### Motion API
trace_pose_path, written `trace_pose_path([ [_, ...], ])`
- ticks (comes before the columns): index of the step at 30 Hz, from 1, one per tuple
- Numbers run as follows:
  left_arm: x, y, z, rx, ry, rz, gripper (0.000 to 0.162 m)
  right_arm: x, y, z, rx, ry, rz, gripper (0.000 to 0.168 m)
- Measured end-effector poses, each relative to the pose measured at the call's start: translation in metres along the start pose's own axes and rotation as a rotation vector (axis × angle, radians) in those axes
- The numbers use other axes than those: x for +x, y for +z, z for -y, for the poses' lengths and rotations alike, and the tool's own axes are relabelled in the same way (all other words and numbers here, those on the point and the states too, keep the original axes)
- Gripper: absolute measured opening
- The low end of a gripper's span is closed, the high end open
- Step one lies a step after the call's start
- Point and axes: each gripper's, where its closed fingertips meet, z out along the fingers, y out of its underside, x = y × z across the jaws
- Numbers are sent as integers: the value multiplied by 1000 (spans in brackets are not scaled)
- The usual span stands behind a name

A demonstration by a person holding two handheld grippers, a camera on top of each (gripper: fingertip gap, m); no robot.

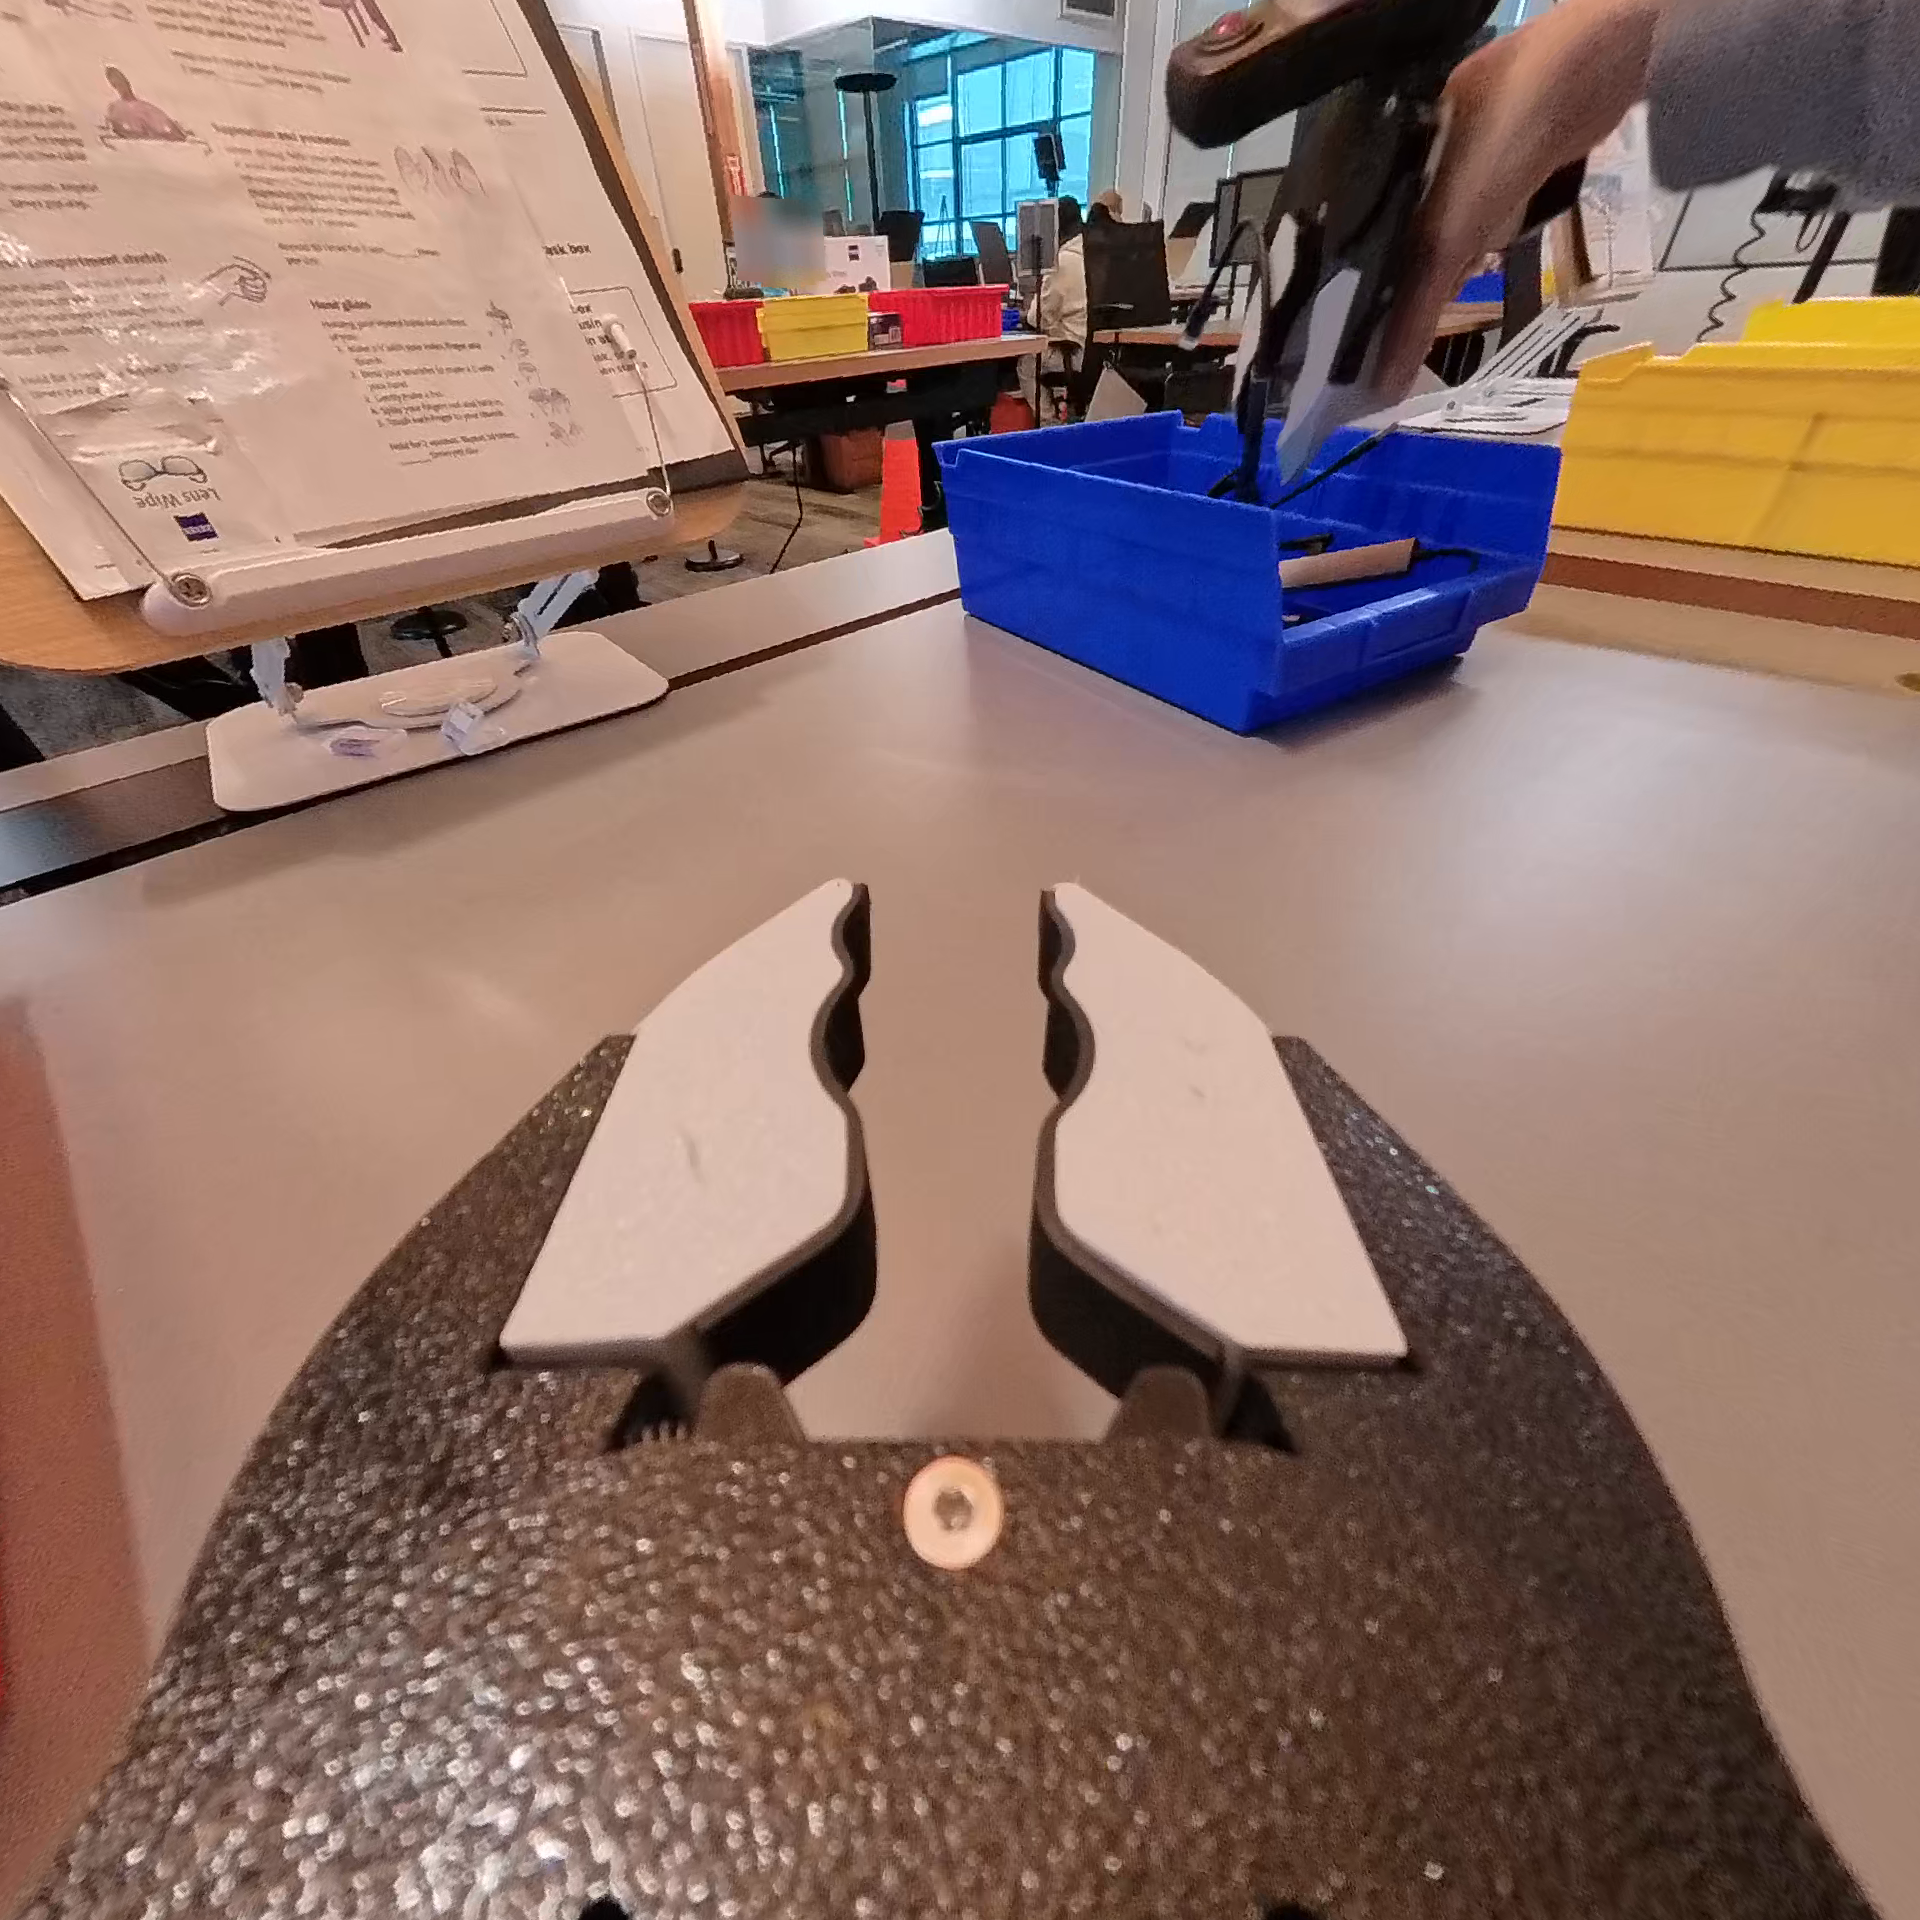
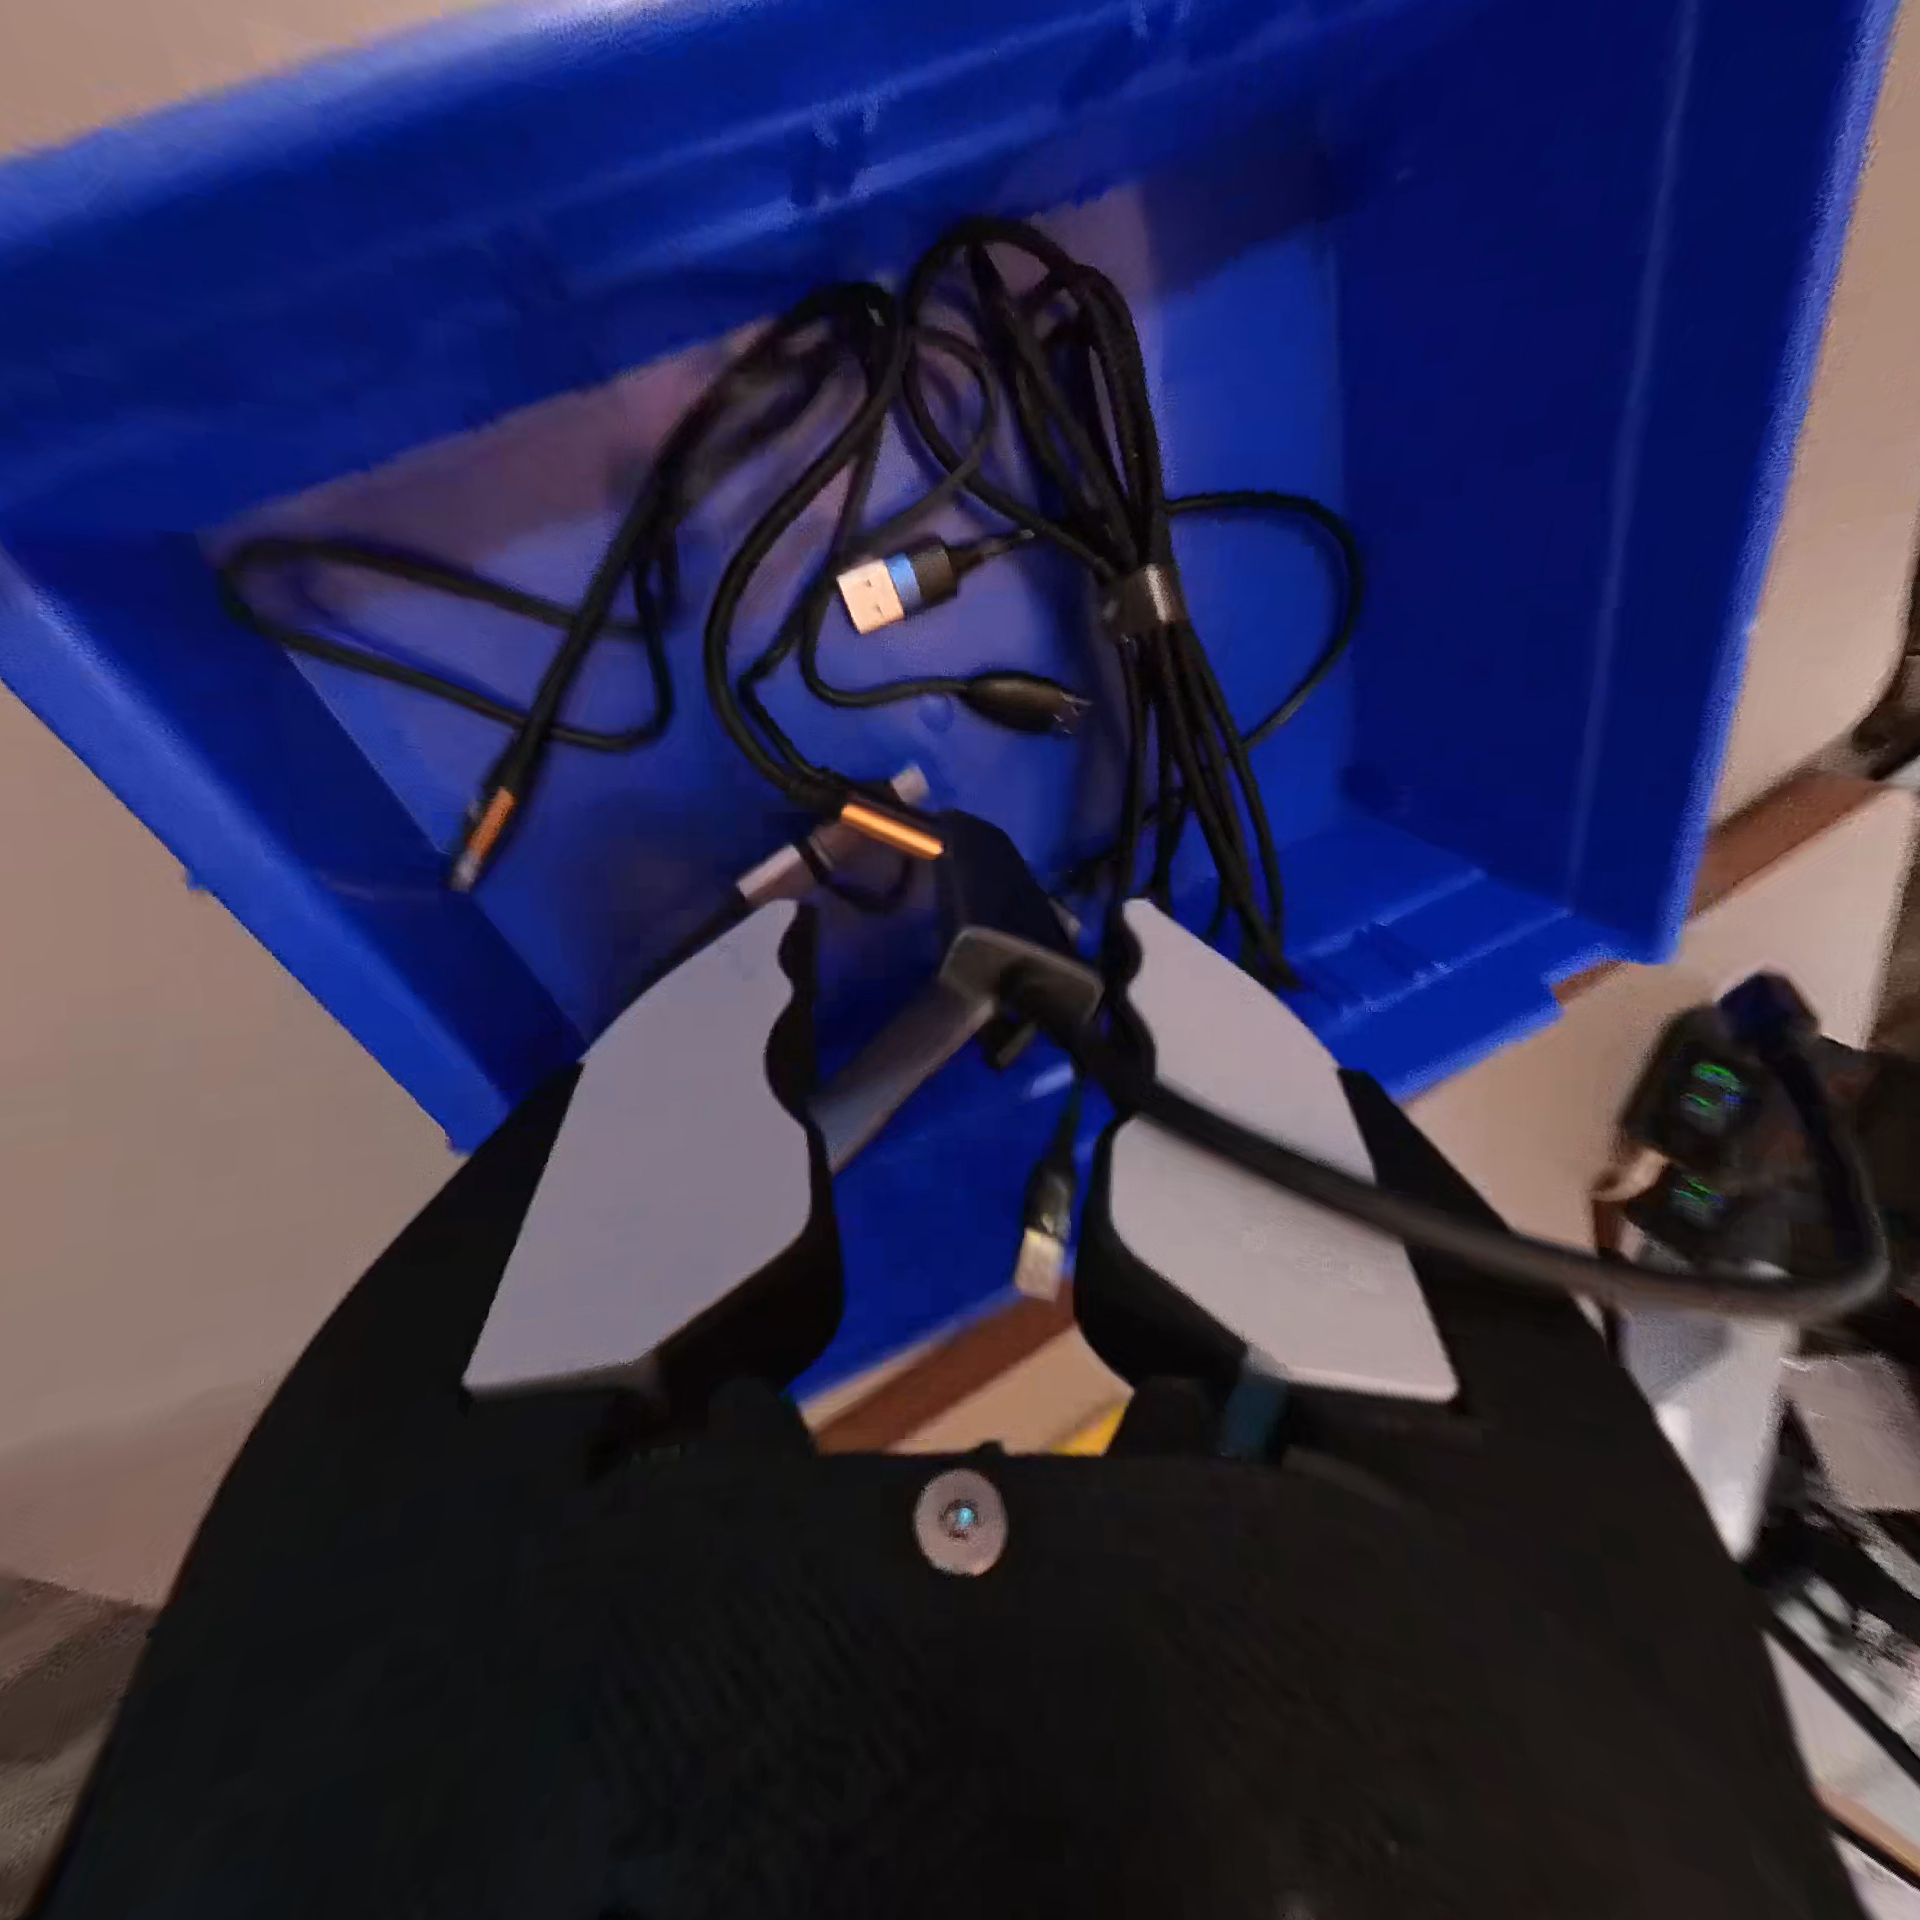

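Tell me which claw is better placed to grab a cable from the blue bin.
Right. The right claw is open directly over the cables in the blue bin; the left claw hovers over bare table, away from it.

Left wrist view: bright, even indoor light, daylight from the far windows. Soft shadows only, sheen on the grey bench. Heavy fisheye bend at the edges; the other tongs are motion-smeared, and a mosaic patch sits mid-background. Right wrist view: dimmer, motion blur across the whole frame, blue bin and cables soft, the tongs' black body underexposed, near featureless.
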Motion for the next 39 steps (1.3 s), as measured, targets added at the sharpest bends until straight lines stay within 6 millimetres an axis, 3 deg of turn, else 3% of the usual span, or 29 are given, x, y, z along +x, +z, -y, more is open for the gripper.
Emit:
trace_pose_path([
  [1, 0, 0, 0, -2, 2, 4, 30, 5, -6, -6, -24, -22, -21, 58],
  [3, 0, 0, 0, -4, 9, 5, 30, 9, -16, -13, -24, -58, -24, 70],
  [8, 4, 3, -4, -31, 39, 1, 30, 18, -41, -9, 130, -157, -110, 71],
  [12, 8, 5, -6, -50, 83, 1, 30, 30, -64, -20, 137, -146, -234, 64],
  [16, 10, 6, -7, -60, 108, 6, 30, 30, -84, -26, 305, -10, -322, 48],
  [20, 10, 8, -9, -75, 112, 5, 31, 28, -74, -69, 238, 202, -380, 48],
  [24, 9, 8, -9, -77, 105, 9, 31, 13, -80, -84, 428, 418, -417, 44],
  [27, 9, 8, -10, -83, 114, 18, 31, 24, -67, -85, 595, 660, -326, 41],
  [30, 9, 13, -16, -126, 119, 19, 32, 56, -45, -84, 723, 1002, -130, 49],
  [33, 8, 17, -22, -180, 100, 10, 34, 92, -44, -75, 906, 1279, -16, 49],
  [34, 8, 17, -23, -185, 96, 10, 34, 100, -38, -74, 902, 1310, -22, 42],
  [36, 7, 17, -22, -177, 96, 14, 32, 107, -16, -73, 820, 1363, -7, 52],
  [37, 7, 16, -21, -170, 100, 19, 31, 109, -13, -66, 838, 1359, 33, 46],
  [38, 7, 15, -20, -161, 108, 23, 30, 111, -18, -55, 906, 1330, 75, 24],
  [39, 8, 15, -19, -153, 120, 25, 29, 113, -26, -46, 962, 1296, 91, 16],
])
